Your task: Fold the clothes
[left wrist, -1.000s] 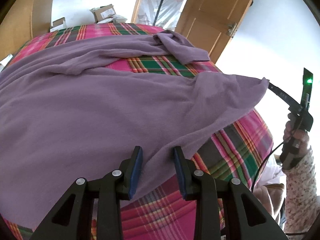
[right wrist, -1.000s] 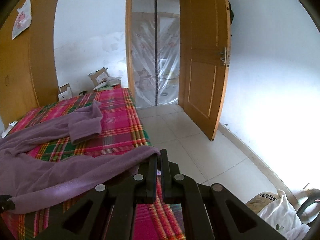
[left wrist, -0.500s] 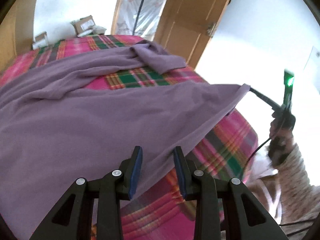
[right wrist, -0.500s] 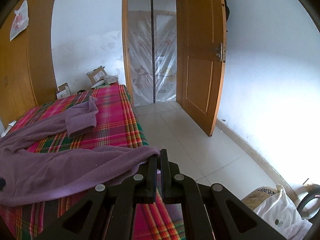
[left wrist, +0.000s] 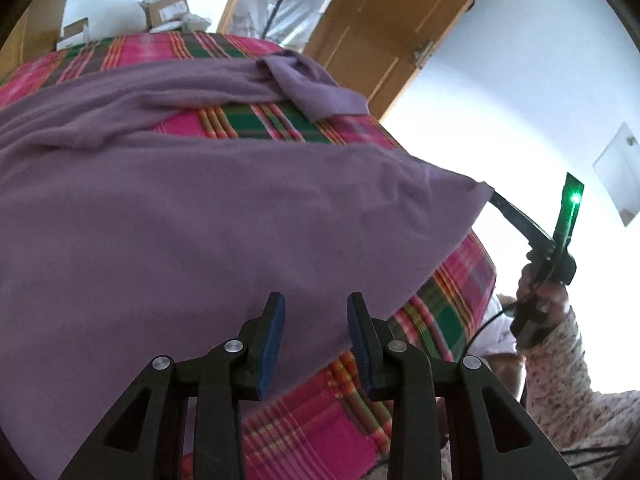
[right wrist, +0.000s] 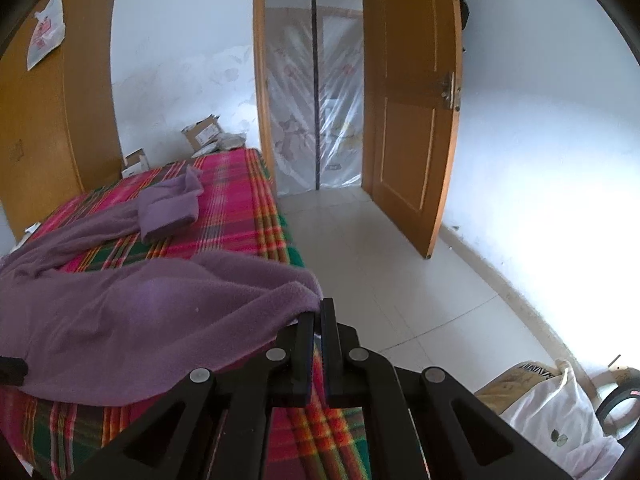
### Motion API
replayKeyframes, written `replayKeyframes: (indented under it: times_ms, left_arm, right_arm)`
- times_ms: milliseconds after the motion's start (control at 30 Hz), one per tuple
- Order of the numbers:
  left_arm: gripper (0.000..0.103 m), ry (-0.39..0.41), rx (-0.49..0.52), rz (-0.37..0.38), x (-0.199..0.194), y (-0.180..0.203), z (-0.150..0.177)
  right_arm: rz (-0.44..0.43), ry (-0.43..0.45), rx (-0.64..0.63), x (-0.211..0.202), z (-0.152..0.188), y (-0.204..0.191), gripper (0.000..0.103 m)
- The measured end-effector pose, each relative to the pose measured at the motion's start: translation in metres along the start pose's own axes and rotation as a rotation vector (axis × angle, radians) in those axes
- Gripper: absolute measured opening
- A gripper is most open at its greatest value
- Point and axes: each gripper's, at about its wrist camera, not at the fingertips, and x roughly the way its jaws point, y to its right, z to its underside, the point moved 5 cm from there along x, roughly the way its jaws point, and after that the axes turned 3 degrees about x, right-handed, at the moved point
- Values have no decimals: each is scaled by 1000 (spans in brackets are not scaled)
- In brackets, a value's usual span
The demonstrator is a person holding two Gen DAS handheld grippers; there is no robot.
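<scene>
Lifted higher now: purple garment (left wrist: 224,216) corner, pinched in right tool (right wrist: 318,316).
Left tool (left wrist: 316,320) gapes empty over the hem; spreading step, next seize that edge.

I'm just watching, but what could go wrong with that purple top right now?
The right gripper pinches only a small corner of the purple garment, so the fabric might slip free. The left gripper is open and holds nothing, so the cloth could drag unevenly across the plaid bed cover or bunch up.

Garment (right wrist: 132,312) across the bed (right wrist: 236,216), boxes (right wrist: 202,134) behind it, door (right wrist: 412,100) to the right.
</scene>
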Motion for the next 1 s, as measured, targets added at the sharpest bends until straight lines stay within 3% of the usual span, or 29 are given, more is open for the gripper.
replayKeyframes:
  times_ms: [400, 500, 567, 633, 800, 867, 1000]
  left_arm:
    - [33, -38, 11, 30, -1, 7, 17]
    - [33, -36, 1, 34, 0, 6, 11]
    - [33, -28, 5, 42, -1, 8, 6]
    - [33, -21, 13, 45, -1, 10, 2]
    - [33, -19, 9, 50, 3, 10, -7]
    - [33, -26, 6, 50, 6, 9, -9]
    - [33, -41, 1, 49, 14, 9, -14]
  right_arm:
    - [-79, -136, 34, -11, 21, 20, 5]
    - [-138, -106, 88, -22, 5, 30, 15]
    - [-184, -81, 133, -25, -10, 36, 36]
    - [-191, -90, 119, -14, -26, 33, 43]
    - [-248, -206, 6, 34, -52, 8, 43]
    - [-268, -293, -24, 58, -55, 2, 43]
    - [-340, -420, -9, 89, -55, -3, 43]
